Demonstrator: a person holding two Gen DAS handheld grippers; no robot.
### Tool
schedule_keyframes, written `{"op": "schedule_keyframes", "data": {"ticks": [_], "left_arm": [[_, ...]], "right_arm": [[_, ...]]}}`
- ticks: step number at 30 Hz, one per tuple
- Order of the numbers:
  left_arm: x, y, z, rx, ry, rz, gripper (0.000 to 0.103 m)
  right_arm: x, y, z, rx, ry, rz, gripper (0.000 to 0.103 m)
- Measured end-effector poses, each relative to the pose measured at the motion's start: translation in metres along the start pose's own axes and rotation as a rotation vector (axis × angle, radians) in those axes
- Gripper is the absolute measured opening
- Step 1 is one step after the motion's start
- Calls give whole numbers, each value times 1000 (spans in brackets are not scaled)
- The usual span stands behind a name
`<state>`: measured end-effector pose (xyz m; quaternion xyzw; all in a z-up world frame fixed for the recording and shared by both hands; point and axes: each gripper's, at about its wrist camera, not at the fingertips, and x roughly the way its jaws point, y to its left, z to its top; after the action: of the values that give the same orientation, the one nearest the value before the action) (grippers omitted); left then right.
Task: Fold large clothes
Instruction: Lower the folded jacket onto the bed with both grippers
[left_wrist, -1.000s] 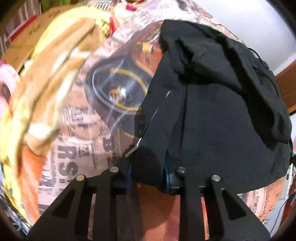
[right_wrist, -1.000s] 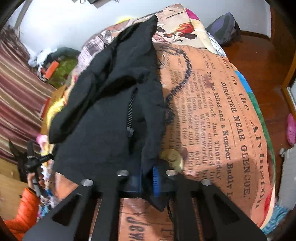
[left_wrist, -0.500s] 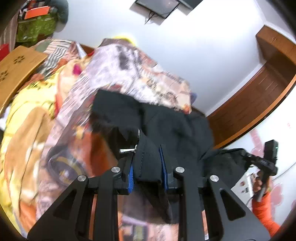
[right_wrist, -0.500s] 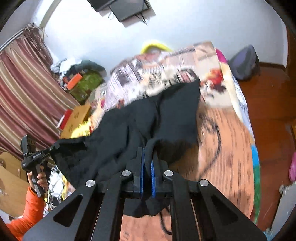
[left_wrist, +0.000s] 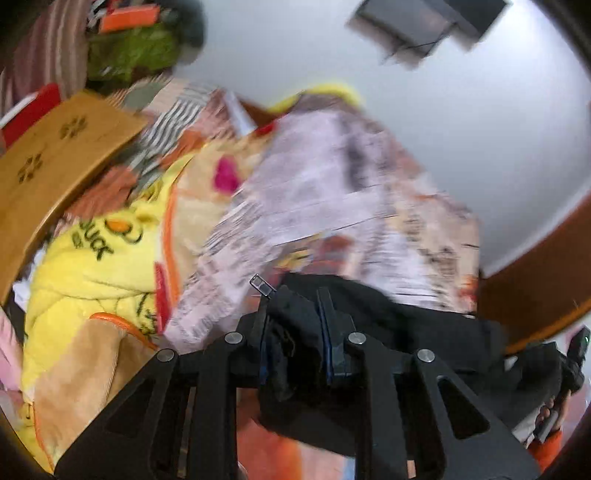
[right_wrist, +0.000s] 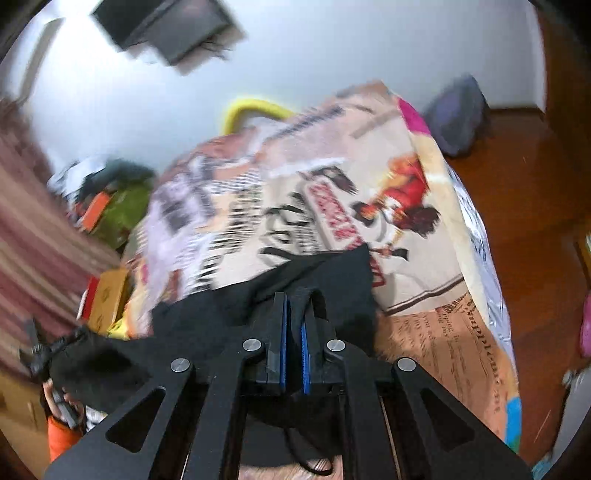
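On the far left a wooden board (left_wrist: 55, 162) leans by a striped curtain (right_wrist: 33, 236), with a green bag (left_wrist: 136, 51) and an orange box (left_wrist: 127, 18) piled behind it. Next comes a yellow blanket (left_wrist: 92, 266) bunched along the near side of the bed (right_wrist: 424, 332), which is covered in a newspaper-print spread (left_wrist: 332, 206).

The left gripper (left_wrist: 295, 325) is clamped on a thick bunch of the black jacket (left_wrist: 424, 325); its blue pads press into the cloth from both sides, and a metal zip pull (left_wrist: 261, 285) sticks out just above the left finger. From there the jacket runs rightward, off the bed, as a dark band stretched between the two grippers.

The right gripper (right_wrist: 293, 325) has its fingers pressed almost together, nipping a thin fold of the same jacket (right_wrist: 332, 288), with a loop of cloth standing up just past the tips and more of it hanging below. The spread lies beyond the jacket and is largely bare.

Each camera catches the other hand (left_wrist: 550, 417) at its edge, in an orange sleeve (right_wrist: 61, 439). A dark screen (right_wrist: 166, 26) hangs on the white wall, a grey bag (right_wrist: 458, 114) sits on the wooden floor (right_wrist: 535, 221) to the right. Much of the room is blurred.
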<state>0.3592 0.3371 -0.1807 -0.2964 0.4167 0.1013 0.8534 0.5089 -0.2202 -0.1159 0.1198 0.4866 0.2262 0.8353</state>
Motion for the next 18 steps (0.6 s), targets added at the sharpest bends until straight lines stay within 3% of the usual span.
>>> {"op": "schedule_keyframes", "data": {"ticks": [5,9,15,17,18], "left_arm": [[64,13,-12,23,84,69,22],[81,2,-22,95,112,154,23],[47,-36,-30,301,60,321,26],[30,-44,-30,339,43,338,40],[17,-49,-30,355,21,331,45]], "right_arm": [[49,-32,-4,83,58,-18,5],[48,-33,-10,61,38,-6,5],[30,-20,-9,-16,45,-80,12],[18,-14,-9,-34,47,-121,17],[10,-10,-10,-45,32,-145,27]]}}
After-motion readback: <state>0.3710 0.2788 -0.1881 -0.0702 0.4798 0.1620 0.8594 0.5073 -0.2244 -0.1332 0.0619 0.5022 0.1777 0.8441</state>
